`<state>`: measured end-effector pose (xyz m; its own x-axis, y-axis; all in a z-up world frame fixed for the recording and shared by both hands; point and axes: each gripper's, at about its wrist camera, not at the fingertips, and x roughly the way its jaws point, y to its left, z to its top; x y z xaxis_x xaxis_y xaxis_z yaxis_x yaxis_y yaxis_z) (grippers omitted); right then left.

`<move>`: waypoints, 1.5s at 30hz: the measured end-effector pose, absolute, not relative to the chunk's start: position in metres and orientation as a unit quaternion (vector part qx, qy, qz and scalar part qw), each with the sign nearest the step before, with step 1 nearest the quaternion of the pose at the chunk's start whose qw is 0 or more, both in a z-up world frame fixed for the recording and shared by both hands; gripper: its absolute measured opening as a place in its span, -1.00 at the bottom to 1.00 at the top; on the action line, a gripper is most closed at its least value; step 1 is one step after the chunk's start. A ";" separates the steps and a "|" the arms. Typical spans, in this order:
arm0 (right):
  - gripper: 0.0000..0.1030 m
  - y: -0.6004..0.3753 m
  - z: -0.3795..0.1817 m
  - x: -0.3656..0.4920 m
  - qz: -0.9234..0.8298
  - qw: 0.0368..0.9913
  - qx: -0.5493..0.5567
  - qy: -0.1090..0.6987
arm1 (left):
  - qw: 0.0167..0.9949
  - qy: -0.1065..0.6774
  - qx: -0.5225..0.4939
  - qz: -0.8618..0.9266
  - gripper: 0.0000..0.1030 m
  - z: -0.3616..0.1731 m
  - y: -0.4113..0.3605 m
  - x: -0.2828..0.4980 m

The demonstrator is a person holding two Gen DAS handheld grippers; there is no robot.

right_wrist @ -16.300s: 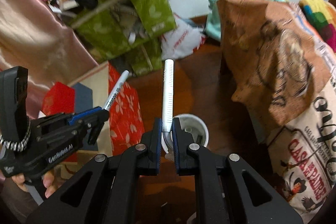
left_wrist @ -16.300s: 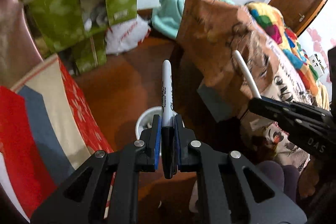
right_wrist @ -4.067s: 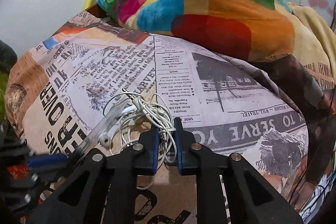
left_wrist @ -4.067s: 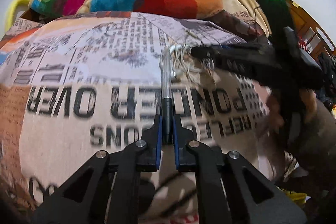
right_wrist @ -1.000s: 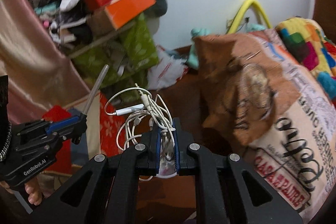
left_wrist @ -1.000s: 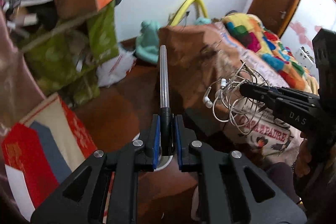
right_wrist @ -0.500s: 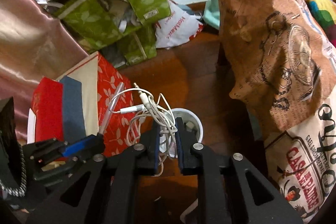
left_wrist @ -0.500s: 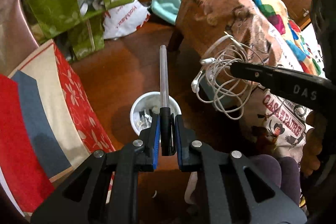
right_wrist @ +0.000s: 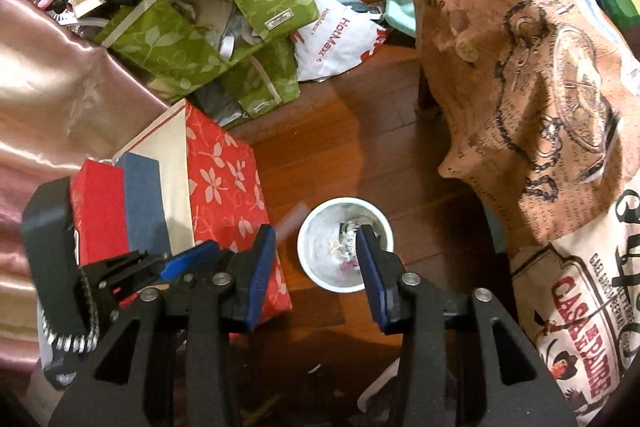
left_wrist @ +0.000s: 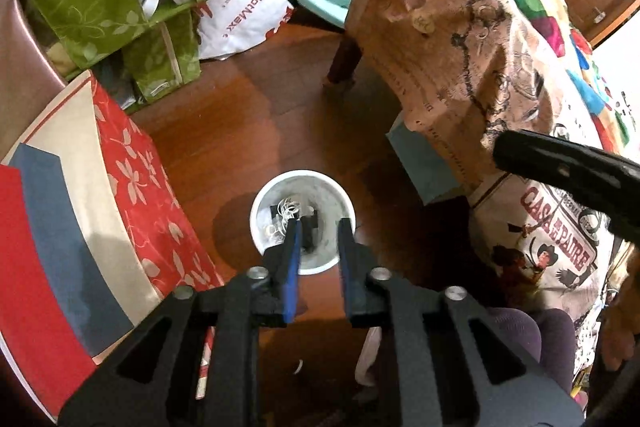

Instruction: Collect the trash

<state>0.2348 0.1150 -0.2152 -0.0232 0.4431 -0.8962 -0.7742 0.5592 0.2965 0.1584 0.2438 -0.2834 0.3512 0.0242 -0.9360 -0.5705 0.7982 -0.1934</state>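
The small white round plastic bin (left_wrist: 302, 223) stands on the reddish wooden floor (left_wrist: 248, 131), and everything else is placed from it; the left gripper (left_wrist: 318, 227) hangs straight above its mouth, jaws opening with nothing between them; the right gripper (right_wrist: 316, 237) hovers over the bin's left rim, jaws opening too, wider, and bare. Inside the bin lies a tangle of white earphone cord (left_wrist: 286, 213) among dark bits; a pale blurred streak (right_wrist: 290, 221) just left of the rim, in the right wrist view, may be a pen in mid-fall, though I cannot tell. Nothing lies between either pair of jaws, so the drop looks done; both hands are about equally near the bin. Beyond the bin, a white plastic bag (right_wrist: 340, 35) reads "HotMax"; to its right, the printed bedspread (right_wrist: 580, 307) reads "CASA DE PAIRE"; to its left sits a red flower-patterned box (right_wrist: 224, 187).
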 end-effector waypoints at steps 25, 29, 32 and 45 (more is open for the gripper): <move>-0.26 -0.090 0.002 0.123 0.308 0.914 -0.029 0.261 | 0.960 0.251 -0.106 0.072 -0.55 -0.008 0.102 0.070; -0.26 -0.118 0.021 0.079 0.268 0.940 -0.011 0.210 | 0.976 0.204 -0.076 0.031 -0.52 0.017 0.067 0.039; -0.26 -0.131 0.028 0.057 0.244 0.951 0.003 0.190 | 0.983 0.176 -0.057 0.005 -0.35 0.029 0.044 0.016; 0.92 -0.145 0.035 0.000 0.124 0.982 0.015 0.141 | 0.990 0.137 -0.030 0.008 0.73 0.025 0.027 -0.046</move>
<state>-0.0001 -0.1455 0.0355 0.9294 0.2471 -0.2741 -0.2386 0.9690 0.0642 -0.0461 0.0271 0.0255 0.9622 0.0074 -0.2723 -0.0241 0.9980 -0.0580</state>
